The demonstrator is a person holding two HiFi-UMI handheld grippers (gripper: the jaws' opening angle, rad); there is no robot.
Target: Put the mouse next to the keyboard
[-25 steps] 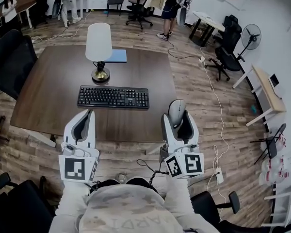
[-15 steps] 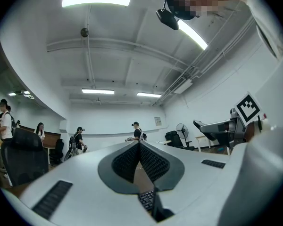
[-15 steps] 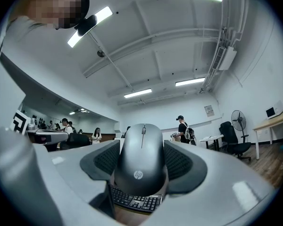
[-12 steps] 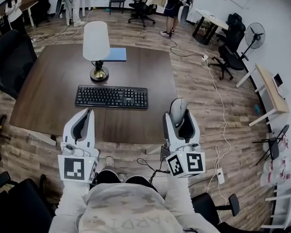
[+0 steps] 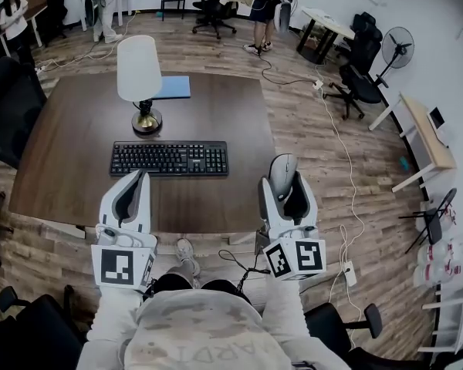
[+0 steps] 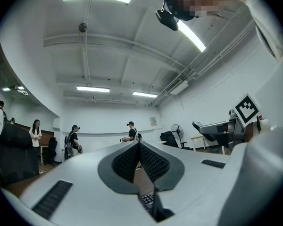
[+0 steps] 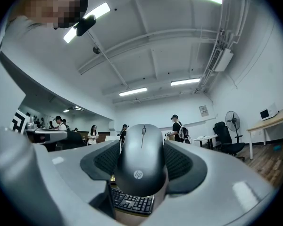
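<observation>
While the right gripper (image 5: pixel 284 188) pinches the dark mouse (image 5: pixel 281 169) between its jaws, the mouse sits raised by the table's (image 5: pixel 216 114) right edge, to the right of the keyboard (image 5: pixel 169 159) and apart from it. Nearer the table's front edge, the left gripper (image 5: pixel 136 179) has its jaws pressed together on nothing. A lamp (image 5: pixel 139 75) stands behind the keyboard.

The left gripper (image 6: pixel 139 146) points level across the room, jaws pressed together with nothing between them. Under its pads (image 6: pixel 156 164), a slit shows keyboard (image 6: pixel 146 202) keys on the brown table (image 6: pixel 141 182). The right gripper (image 6: pixel 200 126) reaches in from the right. People (image 6: pixel 131 132) stand along the far wall, near a fan (image 6: pixel 177 130).
</observation>
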